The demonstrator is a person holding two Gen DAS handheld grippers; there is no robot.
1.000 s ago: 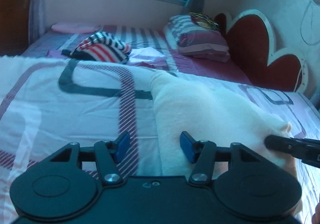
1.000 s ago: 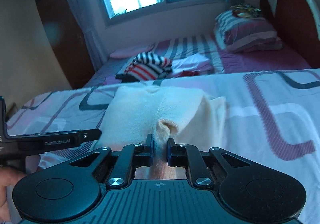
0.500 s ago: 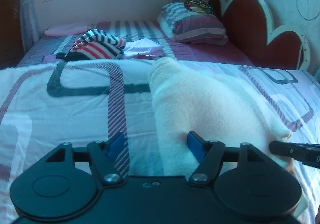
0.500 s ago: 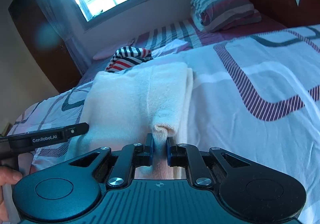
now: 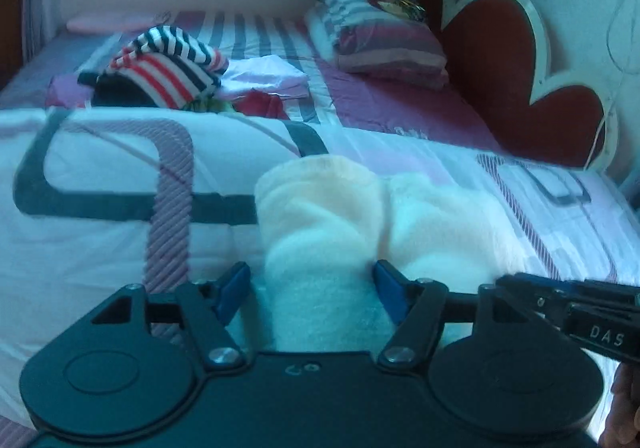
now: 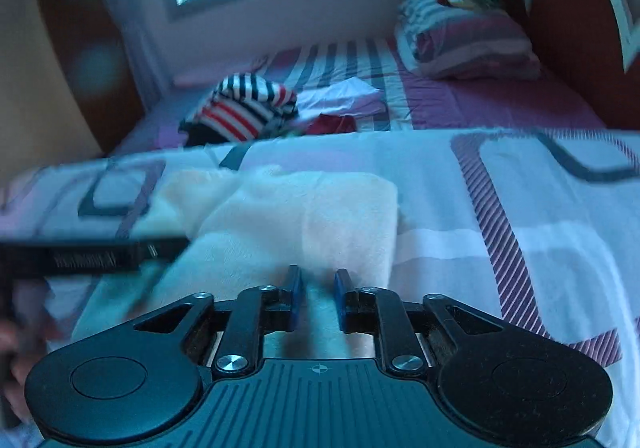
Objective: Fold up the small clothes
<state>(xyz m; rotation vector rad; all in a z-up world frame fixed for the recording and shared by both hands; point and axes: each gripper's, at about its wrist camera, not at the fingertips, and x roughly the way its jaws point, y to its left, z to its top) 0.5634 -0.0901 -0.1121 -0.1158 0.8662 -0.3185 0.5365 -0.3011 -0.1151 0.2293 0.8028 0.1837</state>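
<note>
From the left wrist view, your left gripper (image 5: 312,290) has its blue pads spread wide and opening further, one on either side of a rolled lobe of the cream garment (image 5: 320,220), which lies folded on the white patterned bedspread (image 5: 100,240). The pads do not appear to press the cloth, so you seem to be letting the fold go. Let the jaws part fully before you draw back, and pull away low and straight, so a pad does not snag the fluffy pile and drag the fold open. The near end of the garment is hidden under the gripper body, so you cannot see how its edge lies. The right gripper's side (image 5: 576,312) cuts across the lower right corner and covers the cloth there.

From the right wrist view, your right gripper (image 6: 316,294) has its pads a little apart and opening, with cream cloth lying in the gap. No pinched ridge shows between them, so the cloth looks released. Check that the top layer sits square on the layer beneath, since the garment's right edge looks tidy while its far left corner (image 6: 180,192) sticks out. This picture is blurred by motion, so the seams and layer edges are hard to make out. The left gripper's dark side (image 6: 92,258) hides the garment's left flank.
</note>
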